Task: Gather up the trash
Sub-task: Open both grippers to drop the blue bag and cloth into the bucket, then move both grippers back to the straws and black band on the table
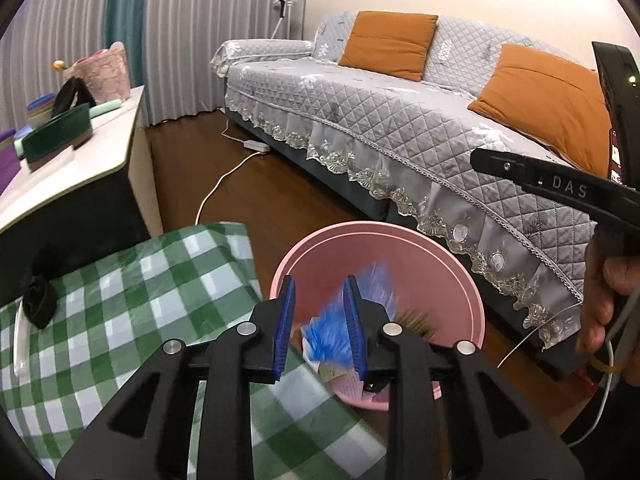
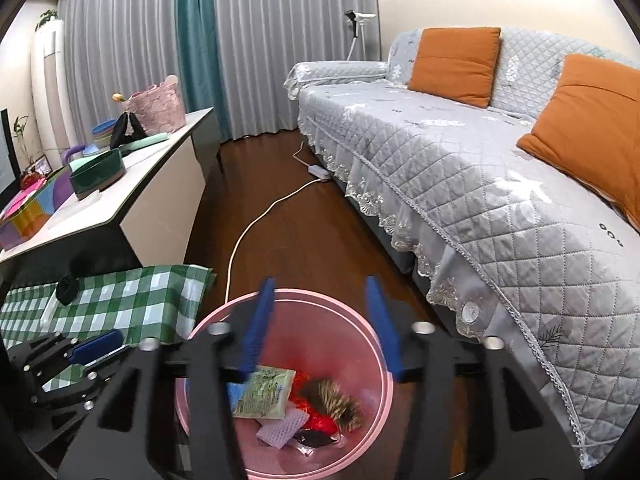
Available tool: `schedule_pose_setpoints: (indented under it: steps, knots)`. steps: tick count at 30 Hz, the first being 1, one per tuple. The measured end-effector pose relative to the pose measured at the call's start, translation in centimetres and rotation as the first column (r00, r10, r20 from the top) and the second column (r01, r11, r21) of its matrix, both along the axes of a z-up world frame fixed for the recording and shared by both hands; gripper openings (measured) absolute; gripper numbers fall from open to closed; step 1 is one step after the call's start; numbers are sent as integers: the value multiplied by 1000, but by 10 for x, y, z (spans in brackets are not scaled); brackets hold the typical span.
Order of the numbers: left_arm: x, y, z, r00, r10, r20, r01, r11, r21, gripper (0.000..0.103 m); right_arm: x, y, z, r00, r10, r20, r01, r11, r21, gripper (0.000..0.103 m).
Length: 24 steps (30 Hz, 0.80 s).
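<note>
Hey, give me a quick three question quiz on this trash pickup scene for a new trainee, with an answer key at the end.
1. True or false: the right tool hangs open above the round pink plastic bin.
2. What covers the low table beside the bin?
A. green and white checked cloth
B. grey quilt
C. bare wood
3. Fill in: the cushions on the grey quilted sofa are ____.

Key: 1 true; 2 A; 3 orange.
</note>
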<state>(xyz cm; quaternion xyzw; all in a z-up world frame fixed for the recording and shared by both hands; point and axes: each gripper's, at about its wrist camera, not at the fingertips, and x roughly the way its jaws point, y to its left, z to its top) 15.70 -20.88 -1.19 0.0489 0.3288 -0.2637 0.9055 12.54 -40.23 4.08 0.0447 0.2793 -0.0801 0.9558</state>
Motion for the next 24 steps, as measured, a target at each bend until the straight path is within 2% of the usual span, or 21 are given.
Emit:
schedule_pose_setpoints:
  steps: [7,10,12,14,18,24]
  knots:
    - [-18,32,9,999,51,7,-51,999,-2,25,-3,7,3,1000,-4,17,4,1000,3,66]
    - [-27,50,16,997,78,15,-78,997,-10,25,-6,13,6,1000,4,30,-4,1000,1,75]
    - [-33,62,22,995,95,26,-95,995,-8,29,-8,19,8,999,15,41,-15,1000,-7,82]
    - [-41,76,27,992,116,43,-116,993,-8,42,-12,27,12,998,24,57,-23,1000,-18,87]
    - [-53,100,34,983,165,73,-165,986,-17,60,-21,41,19,996,37,87,-34,999,-32,98]
    - [-68,139,40,956,264,128,-261,964,-39,84,-24,58,18,993,89,71,-89,996,-11,98]
